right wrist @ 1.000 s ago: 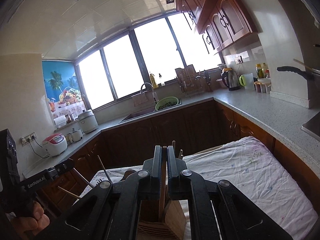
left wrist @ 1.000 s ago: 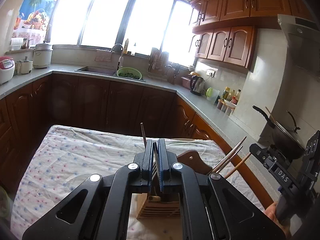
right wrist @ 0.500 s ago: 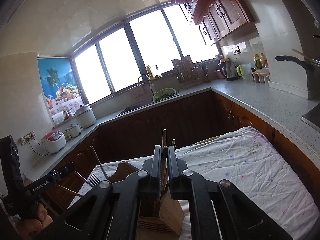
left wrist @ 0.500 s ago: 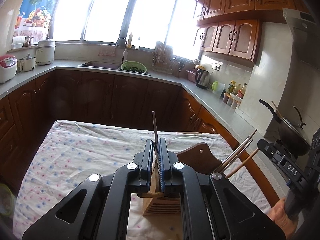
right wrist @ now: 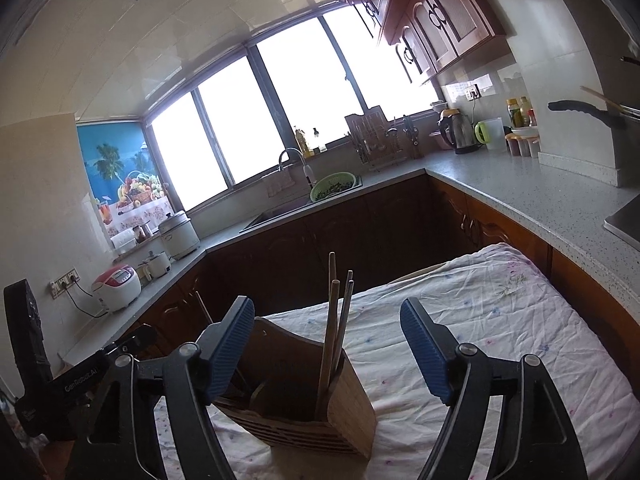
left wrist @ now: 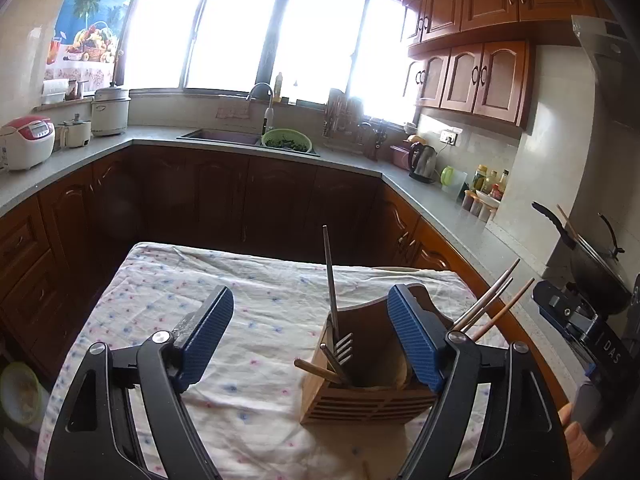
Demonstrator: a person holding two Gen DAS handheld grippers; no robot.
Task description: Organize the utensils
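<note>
The slatted bamboo utensil holder (left wrist: pixel 370 376) stands on the flower-print cloth covering the tabletop (left wrist: pixel 248 320), towards the tabletop's right edge in the left wrist view. Both tools hang above it with nothing in them: the left gripper (left wrist: pixel 310 338) has its blue-padded jaws spread wide, and the right gripper (right wrist: pixel 328 354) is spread the same way.

What the next move depends on is how the holder's contents lie under each tool. From the left gripper, the holder sits forward and to the right, partly behind the right-hand pad. In its near compartment a metal fork (left wrist: pixel 340 354) rests tines up, a thin dark metal rod (left wrist: pixel 330 276) stands almost upright, and a short wooden stick (left wrist: pixel 316 370) leans out over the left rim. From the right gripper, the holder lies forward and to the left, and the bundle of wooden chopsticks (right wrist: pixel 334 328) stands nearly vertical in the right compartment, between the two pads and nearer the left one.

Every long axis points up, so any pick would probably have to close from the sides. The right gripper looks nearer the chopsticks, the left nearer the fork.
</note>
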